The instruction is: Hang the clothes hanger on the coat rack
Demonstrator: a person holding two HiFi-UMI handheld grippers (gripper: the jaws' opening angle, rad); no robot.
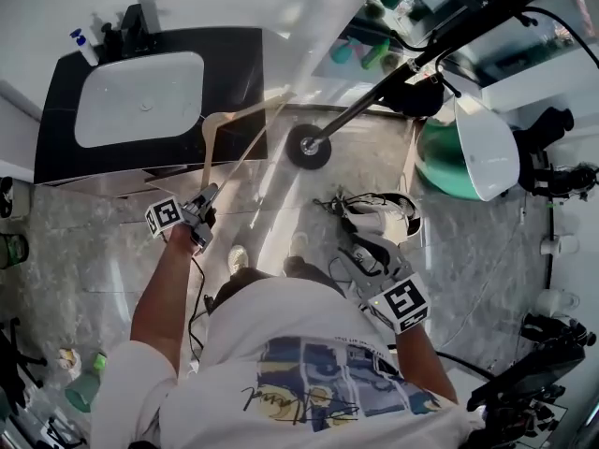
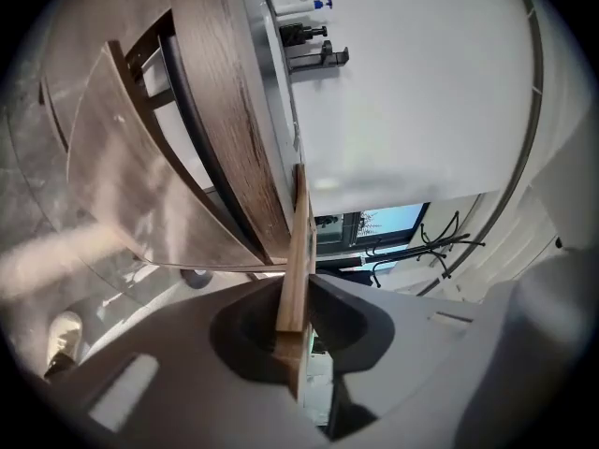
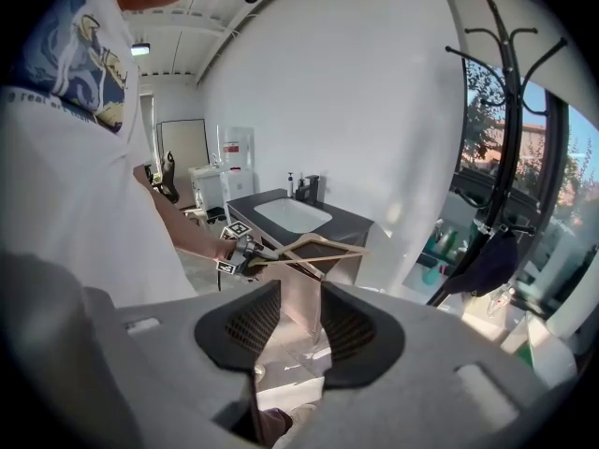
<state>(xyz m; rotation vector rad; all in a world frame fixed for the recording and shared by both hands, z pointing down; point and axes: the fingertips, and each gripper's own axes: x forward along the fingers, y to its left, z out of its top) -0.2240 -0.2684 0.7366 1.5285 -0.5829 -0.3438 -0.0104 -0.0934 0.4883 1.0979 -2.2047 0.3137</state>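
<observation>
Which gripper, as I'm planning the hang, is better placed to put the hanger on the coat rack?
Left. The left gripper is shut on one end of the wooden hanger, while the right gripper is open and empty. The coat rack stands ahead of the person.

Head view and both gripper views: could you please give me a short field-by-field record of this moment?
left gripper: shut on one end of the wooden hanger
right gripper: open, nothing between the jaws
wooden hanger: in the air near the sink cabinet, not yet hung
coat rack: stands apart from the hanger, toward the person's right
</observation>
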